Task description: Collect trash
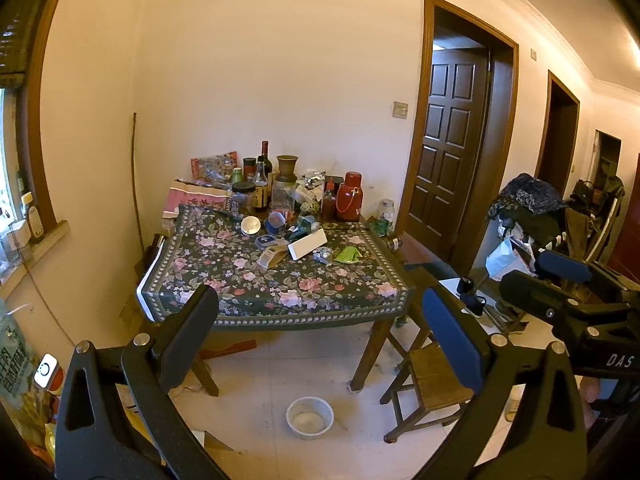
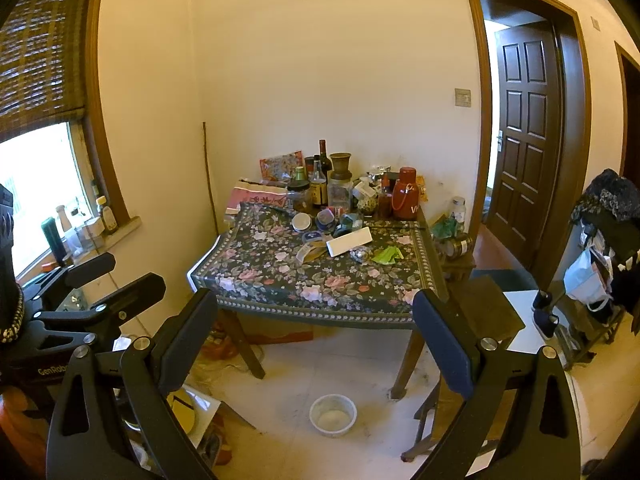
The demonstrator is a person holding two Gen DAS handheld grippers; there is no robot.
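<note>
A table with a dark floral cloth stands against the far wall. Loose trash lies mid-table: a white flat box, a green wrapper, a crumpled foil ball, a brown paper scrap and a white cup. My left gripper is open and holds nothing, well short of the table. My right gripper is open too, equally far back; it also shows at the right of the left wrist view.
Bottles, jars, a red thermos and a brown vase crowd the table's back. A white bowl sits on the tiled floor under the table. A wooden stool stands right of it, a cluttered rack further right.
</note>
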